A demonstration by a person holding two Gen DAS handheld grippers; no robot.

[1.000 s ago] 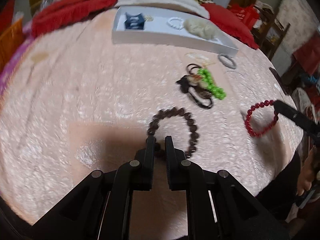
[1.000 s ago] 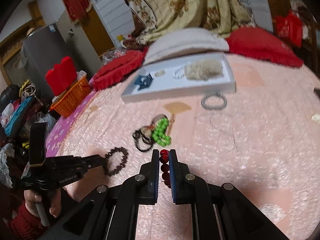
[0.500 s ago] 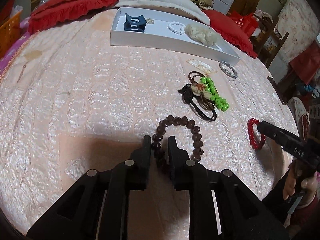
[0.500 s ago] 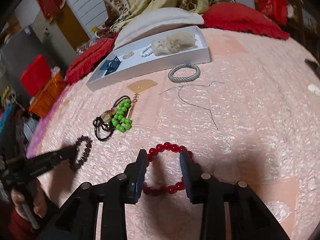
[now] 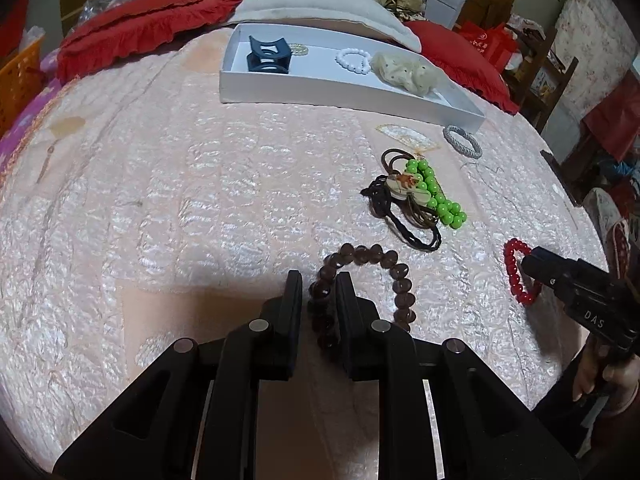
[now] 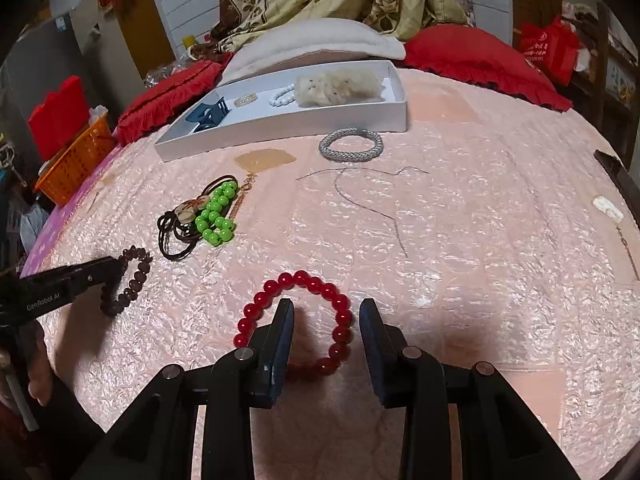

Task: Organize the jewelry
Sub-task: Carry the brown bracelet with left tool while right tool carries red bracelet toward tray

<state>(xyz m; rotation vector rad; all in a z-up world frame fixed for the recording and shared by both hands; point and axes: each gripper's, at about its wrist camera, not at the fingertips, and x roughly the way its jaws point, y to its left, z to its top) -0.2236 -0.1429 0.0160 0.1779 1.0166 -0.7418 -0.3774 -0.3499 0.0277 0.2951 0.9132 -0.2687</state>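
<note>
At the far edge of the pink quilted bedspread [image 6: 460, 216] the long white cardboard tray [image 6: 280, 130] already holds a dark blue hair claw [image 6: 208, 114], a white bead bracelet [image 5: 352, 58] and a fluffy cream scrunchie [image 6: 336, 86] — a start, with most pieces left out. Outside it lie a silver braided bangle [image 6: 351, 143] just beside the tray, and mid-bed a bright green bead strand [image 6: 216, 216] tangled with dark cords. Near the front edge, the left gripper [image 5: 318, 280] has narrow jaws around a brown wooden-bead bracelet [image 5: 394, 276]; whether they grip it I cannot tell. The right gripper [image 6: 326, 312] stands wide apart over a glossy red bead bracelet [image 6: 296, 320] — one finger inside its loop, none touching.
</note>
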